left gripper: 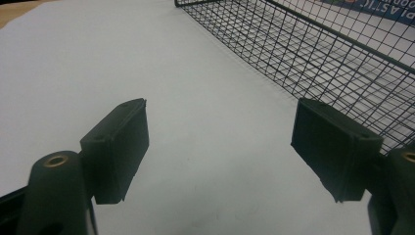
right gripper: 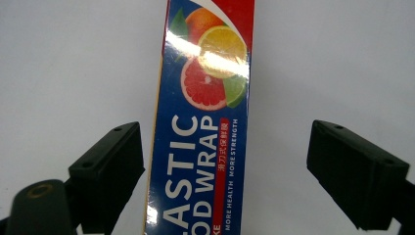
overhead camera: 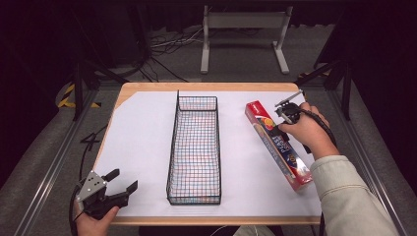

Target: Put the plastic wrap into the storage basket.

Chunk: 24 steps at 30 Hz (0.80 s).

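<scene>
Plastic wrap box (overhead camera: 278, 145) lying flat on the white sheet (overhead camera: 142, 142), right of one wire basket (overhead camera: 194, 150).

One box, one basket, two grippers. In the high view the person's right hand covers part of the box's middle and most of the right gripper (overhead camera: 289, 114); the right gripper view shows that gripper (right gripper: 225, 171) spread wide above the box (right gripper: 205, 122), touching nothing, with the lettering cut off at the bottom edge. Left gripper (overhead camera: 119, 186) rests at the table's near left corner, jaws apart and holding nothing (left gripper: 220, 152), the basket (left gripper: 313, 54) just beside it.
</scene>
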Tool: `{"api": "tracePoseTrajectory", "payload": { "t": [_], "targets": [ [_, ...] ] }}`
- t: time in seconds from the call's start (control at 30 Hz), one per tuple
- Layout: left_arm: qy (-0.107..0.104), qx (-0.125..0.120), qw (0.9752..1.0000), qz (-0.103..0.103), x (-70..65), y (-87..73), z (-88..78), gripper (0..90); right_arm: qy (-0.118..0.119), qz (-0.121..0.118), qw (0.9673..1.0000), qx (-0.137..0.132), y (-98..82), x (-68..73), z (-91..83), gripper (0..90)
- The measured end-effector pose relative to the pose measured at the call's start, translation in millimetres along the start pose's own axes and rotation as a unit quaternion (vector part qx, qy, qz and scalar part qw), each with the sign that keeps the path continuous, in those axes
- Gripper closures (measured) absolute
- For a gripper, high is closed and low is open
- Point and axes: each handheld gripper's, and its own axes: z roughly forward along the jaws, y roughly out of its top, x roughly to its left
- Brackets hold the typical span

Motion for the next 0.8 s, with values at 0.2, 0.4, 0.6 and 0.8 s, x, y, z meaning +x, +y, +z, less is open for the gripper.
{"api": "tracePoseTrajectory", "payload": {
  "t": [0.2,0.4,0.6,0.8],
  "targets": [
    [0.001,0.000,1.0000,-0.002,0.4,-0.1,-0.5,22.2,0.009,0.011,0.9997,0.021,0.1,-0.4,7.5,14.4],
    [0.000,0.000,1.0000,-0.002,0.3,-0.2,-0.2,22.2,0.012,0.008,0.9989,0.046,-0.2,2.6,16.0,13.6],
    [0.000,0.000,1.0000,-0.002,0.7,-0.3,-0.1,22.3,0.010,0.010,0.9981,0.060,-0.4,4.6,27.2,12.6],
    [-0.001,0.002,1.0000,-0.001,0.9,-0.1,1.0,22.3,0.012,0.012,0.9974,0.070,-1.1,7.9,36.9,13.2]
  ]
}}
